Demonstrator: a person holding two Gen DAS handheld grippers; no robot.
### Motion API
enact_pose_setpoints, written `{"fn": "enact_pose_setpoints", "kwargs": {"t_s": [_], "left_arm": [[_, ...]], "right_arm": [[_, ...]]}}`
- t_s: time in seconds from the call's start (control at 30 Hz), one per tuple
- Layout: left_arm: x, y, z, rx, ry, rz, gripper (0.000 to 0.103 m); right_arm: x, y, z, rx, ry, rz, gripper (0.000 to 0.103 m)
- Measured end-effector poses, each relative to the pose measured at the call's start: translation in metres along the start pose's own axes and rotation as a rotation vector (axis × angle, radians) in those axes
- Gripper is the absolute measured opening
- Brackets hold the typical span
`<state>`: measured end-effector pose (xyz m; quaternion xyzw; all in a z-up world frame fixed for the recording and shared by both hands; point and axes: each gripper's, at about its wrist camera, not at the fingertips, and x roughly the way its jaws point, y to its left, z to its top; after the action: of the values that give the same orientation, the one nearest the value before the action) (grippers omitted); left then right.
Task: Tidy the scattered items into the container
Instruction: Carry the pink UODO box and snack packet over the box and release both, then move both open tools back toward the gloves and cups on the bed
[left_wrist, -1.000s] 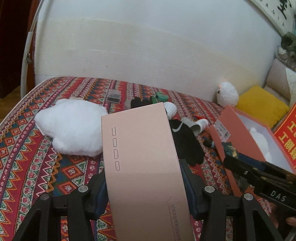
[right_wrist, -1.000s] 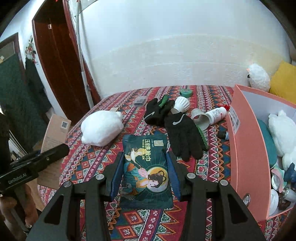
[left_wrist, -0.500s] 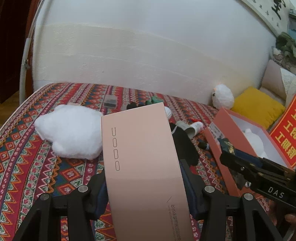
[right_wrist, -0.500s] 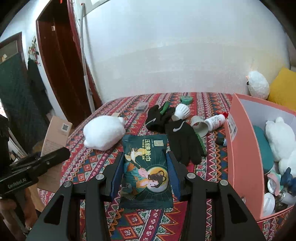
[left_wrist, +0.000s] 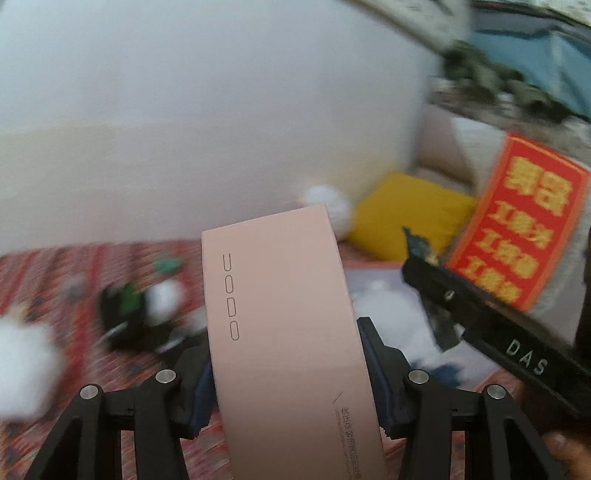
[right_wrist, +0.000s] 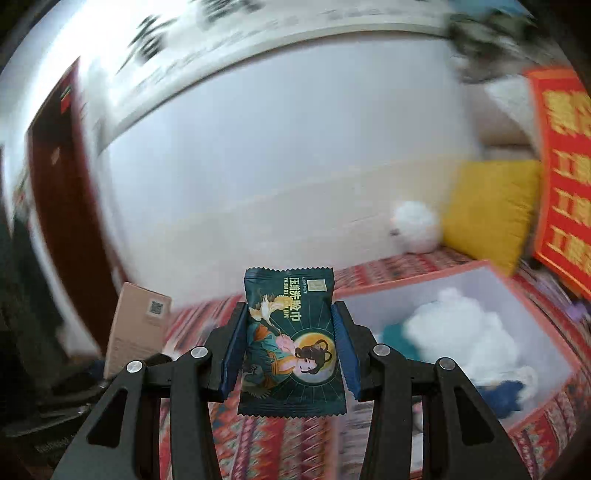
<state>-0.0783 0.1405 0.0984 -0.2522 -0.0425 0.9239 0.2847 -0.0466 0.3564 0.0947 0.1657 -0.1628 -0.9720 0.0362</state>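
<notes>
My left gripper (left_wrist: 284, 373) has its fingers closed on the long sides of the pink carton (left_wrist: 280, 325), which stands up out of them with its far end free; my right gripper (right_wrist: 291, 347) has its fingers pressed in on both edges of the dark green sachet (right_wrist: 291, 343), held flat and upright. Both loads are in the air, so I judge this to be the carry step, with the release into the container (right_wrist: 413, 286) next. From the right wrist the open salmon-walled box lies ahead and to the right on the patterned bed (right_wrist: 280, 443), already holding a white plush toy (right_wrist: 465, 332) and something dark blue beside it. The next move calls for clearing the near wall, then letting go over the bare floor at the box's front. Room is tight: the two grippers are near each other, the right one crossing the left view, and the red sign (left_wrist: 517, 229) stands just beyond the box. Both views are motion-blurred.
</notes>
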Motion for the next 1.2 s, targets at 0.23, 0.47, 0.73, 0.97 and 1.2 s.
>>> {"fn": "enact_pose_setpoints", "kwargs": {"t_s": [0.23,0.47,0.73,0.97,1.2], "left_arm": [[0.107,-0.06,0.027,0.002,0.209,-0.079,0.082],[0.084,-0.028,0.009,-0.074,0.206,0.007,0.086],[0.027,0.061,-0.068,-0.066,0.239,0.283,0.089],[-0.002,0.139,-0.103,-0.174,0.248,0.37,0.089],[-0.006,0.188,-0.118,-0.241,0.259,0.375,0.089]], "right_arm": [[0.004,-0.106,0.016,0.244,0.06,-0.122,0.087],[0.001,-0.134,0.011,0.396,0.076,-0.052,0.094],[0.022,-0.031,-0.003,0.12,0.145,0.089,0.092],[0.057,0.07,-0.06,-0.085,0.289,0.126,0.093],[0.108,0.111,-0.122,-0.207,0.425,0.098,0.091]]}}
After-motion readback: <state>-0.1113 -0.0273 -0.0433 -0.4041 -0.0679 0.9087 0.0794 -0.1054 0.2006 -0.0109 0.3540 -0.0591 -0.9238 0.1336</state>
